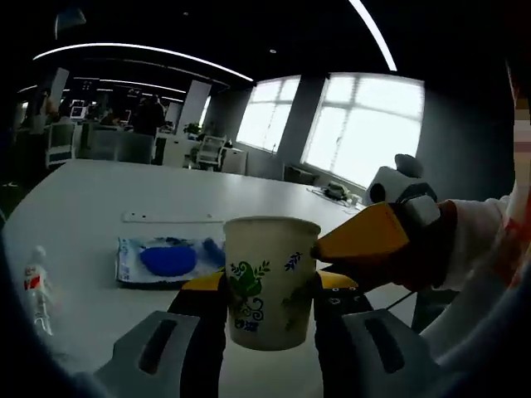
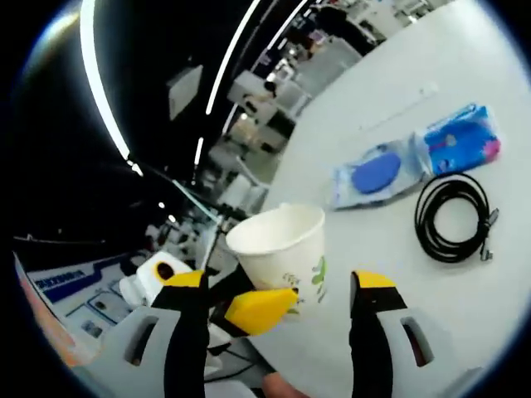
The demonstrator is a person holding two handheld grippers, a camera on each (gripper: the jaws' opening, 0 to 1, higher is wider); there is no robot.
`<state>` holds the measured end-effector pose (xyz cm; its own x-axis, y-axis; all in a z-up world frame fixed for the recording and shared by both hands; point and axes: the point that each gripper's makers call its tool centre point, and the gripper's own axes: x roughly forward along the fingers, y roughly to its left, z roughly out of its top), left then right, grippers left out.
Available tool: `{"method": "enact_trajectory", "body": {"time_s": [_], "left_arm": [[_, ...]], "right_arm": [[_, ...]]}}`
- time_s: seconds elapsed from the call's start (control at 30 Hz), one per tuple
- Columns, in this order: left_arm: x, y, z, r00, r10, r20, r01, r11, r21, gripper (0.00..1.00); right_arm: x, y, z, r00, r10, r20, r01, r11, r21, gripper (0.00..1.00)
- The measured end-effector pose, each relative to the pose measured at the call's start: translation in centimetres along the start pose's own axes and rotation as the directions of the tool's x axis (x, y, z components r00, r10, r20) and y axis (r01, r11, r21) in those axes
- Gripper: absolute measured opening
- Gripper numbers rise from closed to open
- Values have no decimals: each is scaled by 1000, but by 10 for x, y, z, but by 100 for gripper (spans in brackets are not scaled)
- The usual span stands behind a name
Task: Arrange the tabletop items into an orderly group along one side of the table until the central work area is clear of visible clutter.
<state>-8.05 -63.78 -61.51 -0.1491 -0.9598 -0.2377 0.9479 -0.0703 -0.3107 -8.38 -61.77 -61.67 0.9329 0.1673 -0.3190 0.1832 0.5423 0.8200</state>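
No readable brand on the paper cup: just a green leaf-and-scroll print with small blue leaves on cream paper. The small bottle at the lower left of the left gripper view carries a red-and-white label, too blurred to read.

In the left gripper view, the left gripper sits at bottom centre, its grey jaws with yellow tips set about a cup's width apart, one on each side of the paper cup and pressed to its walls. The cup stands upright between them, at lower centre of the frame. From the right comes the right gripper, its orange-yellow jaw tip touching the cup's rim on the right side, a gloved hand behind it.

In the right gripper view the same cup sits at centre, tilted. The right gripper is wide open; its left jaw is at the cup's wall, its right jaw stands apart from the cup.

On the white table behind the cup lies a clear packet with a blue pad. The right gripper view shows it at upper right, a blue and pink packet touching it, and a coiled black cable just below. Office desks and bright windows fill the background.
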Motion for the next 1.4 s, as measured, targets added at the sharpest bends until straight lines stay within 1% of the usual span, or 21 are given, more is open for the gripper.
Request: {"method": "enact_trajectory", "body": {"time_s": [0.13, 0.17, 0.27, 0.33, 0.43, 0.57, 0.63, 0.67, 0.7, 0.8, 0.87, 1.0, 1.1, 1.13, 1.17, 1.2, 1.23, 1.3, 1.33, 1.37, 1.4], "left_arm": [[2, -6, 6, 1000, -20, 15, 20, 1000, 6, 40], [2, -8, 5, 1000, -21, 4, 21, 1000, 23, 41], [3, -11, 2, 1000, -30, -10, 30, 999, 44, 41], [3, -12, 1, 999, -30, -16, 31, 997, 73, 41], [3, -13, -2, 999, -25, -28, 28, 995, 95, 42], [3, -12, -6, 998, -25, -51, 30, 995, 98, 42], [2, -12, -10, 996, -29, -81, 38, 992, 120, 42], [-1, -11, -13, 994, -30, -106, 46, 987, 151, 41], [-2, -9, -13, 993, -26, -111, 45, 985, 166, 40], [-10, -3, -17, 989, -36, -144, 61, 983, 175, 40], [-16, 5, -16, 989, -24, -149, 52, 981, 188, 41], [-35, 25, -2, 991, -2, -130, 28, 980, 198, 41], [-48, 38, 19, 994, 1, -113, 26, 971, 237, 42], [-51, 35, 28, 992, -37, -118, 68, 961, 269, 41], [-53, 34, 35, 991, -55, -120, 88, 952, 292, 37], [-54, 29, 46, 988, -90, -126, 127, 936, 329, 34], [-54, 20, 57, 981, -141, -134, 181, 914, 362, 31], [-53, 8, 67, 964, -208, -165, 258, 880, 398, 29], [-51, -3, 70, 941, -263, -214, 331, 854, 403, 30], [-51, -8, 71, 926, -287, -246, 367, 836, 408, 30], [-48, -11, 72, 911, -303, -281, 402, 807, 432, 30]], "right_arm": [[4, -1, -4, 1000, -1, -25, 2, 1000, 14, 65], [4, 0, -3, 1000, 2, -18, -1, 1000, 22, 64], [4, 1, -1, 1000, -2, -13, 3, 1000, 14, 53], [4, -3, 2, 1000, -24, -13, 24, 1000, -11, 49], [2, -7, 4, 999, -39, -5, 39, 999, -11, 44], [0, -9, 4, 998, -56, -6, 56, 998, -34, 41], [-1, -11, 3, 998, -67, -12, 67, 996, -59, 40], [-1, -11, 4, 998, -69, -9, 68, 995, -66, 39], [-2, -12, 6, 997, -71, -3, 71, 995, -69, 38], [-5, -13, 11, 998, -65, 18, 66, 996, -57, 37], [-6, -15, 14, 997, -70, 21, 71, 996, -62, 37], [-9, -20, 13, 996, -85, 0, 85, 990, -111, 37], [-10, -22, 8, 994, -97, -41, 89, 982, -164, 37], [-10, -23, 4, 993, -104, -61, 90, 977, -194, 37], [-10, -24, 1, 991, -110, -80, 90, 972, -216, 37], [-9, -24, -4, 987, -116, -110, 85, 965, -248, 37], [-8, -25, -7, 985, -120, -127, 83, 961, -263, 37], [-6, -26, -11, 981, -131, -144, 84, 952, -293, 37], [-4, -24, -13, 980, -127, -151, 79, 954, -288, 37], [-4, -23, -13, 981, -122, -154, 73, 954, -292, 37], [-3, -21, -14, 981, -115, -156, 66, 955, -288, 37]]}}
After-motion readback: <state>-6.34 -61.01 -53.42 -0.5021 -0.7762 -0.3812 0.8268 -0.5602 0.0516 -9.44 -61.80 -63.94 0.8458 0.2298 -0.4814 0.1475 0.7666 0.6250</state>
